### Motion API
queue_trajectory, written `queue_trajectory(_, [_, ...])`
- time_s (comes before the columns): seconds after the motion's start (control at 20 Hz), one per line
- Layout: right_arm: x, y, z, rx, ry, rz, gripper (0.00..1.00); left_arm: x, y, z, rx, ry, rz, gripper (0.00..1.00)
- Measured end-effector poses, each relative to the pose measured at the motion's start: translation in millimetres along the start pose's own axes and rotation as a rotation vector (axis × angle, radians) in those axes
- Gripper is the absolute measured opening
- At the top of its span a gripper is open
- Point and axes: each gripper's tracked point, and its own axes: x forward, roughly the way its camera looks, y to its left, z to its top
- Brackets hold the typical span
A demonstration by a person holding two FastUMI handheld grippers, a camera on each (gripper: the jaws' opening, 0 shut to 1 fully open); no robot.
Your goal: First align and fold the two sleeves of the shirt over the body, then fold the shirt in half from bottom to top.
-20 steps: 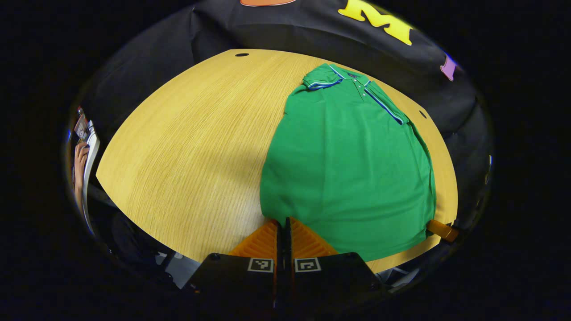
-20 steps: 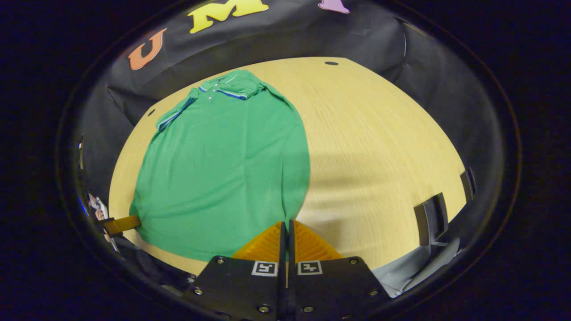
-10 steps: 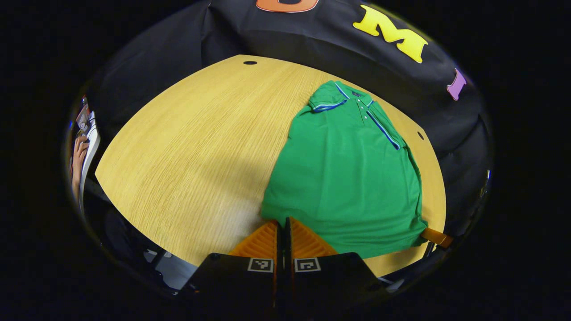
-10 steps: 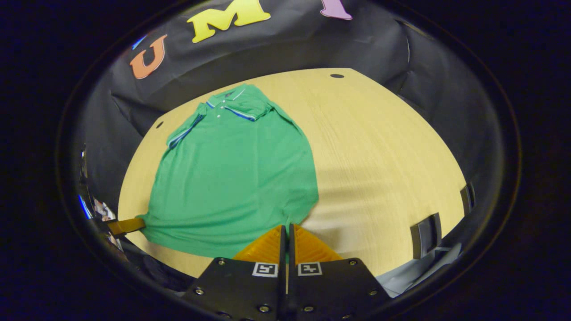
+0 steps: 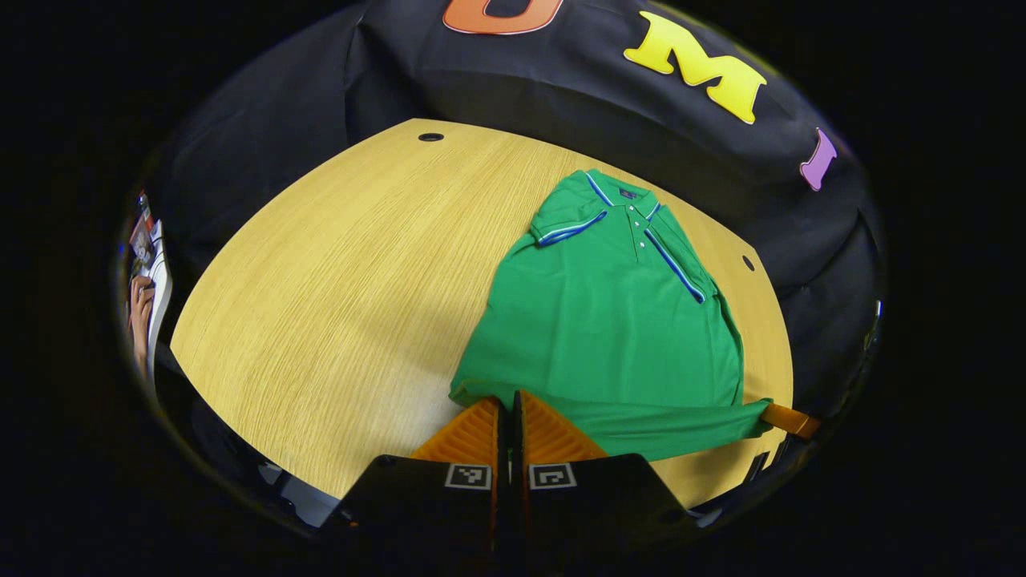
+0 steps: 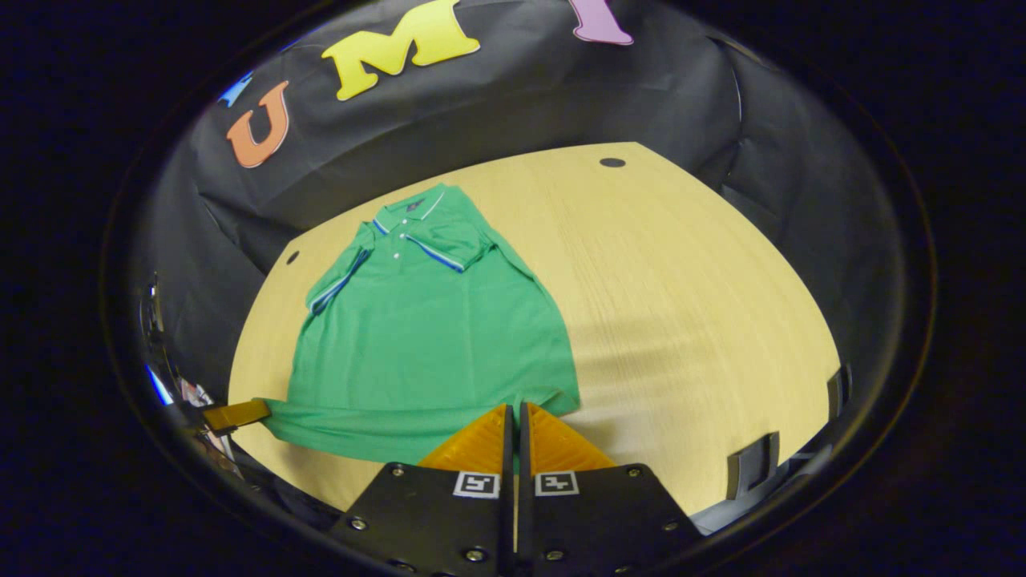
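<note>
The green short-sleeved polo shirt of soft knit with blue-and-white trim is spread on the pale wood-grain tabletop, collar far, hem near. Its long axis runs straight away from both tools. The left tool and right tool are each clenched on a hem corner, lifted taut.

You're looking at a green polo shirt lying face up on the table, collar pointing toward the far wall. Blue-and-white trim is running along the collar and cuffs. Both sleeves are lying folded in over the chest. The bottom hem is lifting off the surface, stretching taut between its two corners.
</note>
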Motion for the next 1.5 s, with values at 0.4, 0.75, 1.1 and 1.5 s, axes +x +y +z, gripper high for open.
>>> queue_trajectory(0.4, [19.9, 12.1, 53.0, -0.026, -0.035, 0.031, 0.02, 15.1, -13.8, 47.3, -0.007, -0.039, -0.007, 0.03])
queue_trajectory(0.75, [40.4, 20.0, 94.9, -0.045, -0.062, 0.054, 0.02, 30.6, -18.9, 87.4, 0.002, -0.073, 0.005, 0.03])
queue_trajectory(1.1, [55.2, 32.2, 135.4, -0.081, -0.099, 0.079, 0.02, 42.7, -25.4, 126.4, 0.026, -0.110, 0.009, 0.03])
queue_trajectory(1.5, [81.9, 45.9, 186.3, -0.097, -0.136, 0.103, 0.02, 64.0, -32.4, 176.5, 0.020, -0.155, 0.010, 0.03])
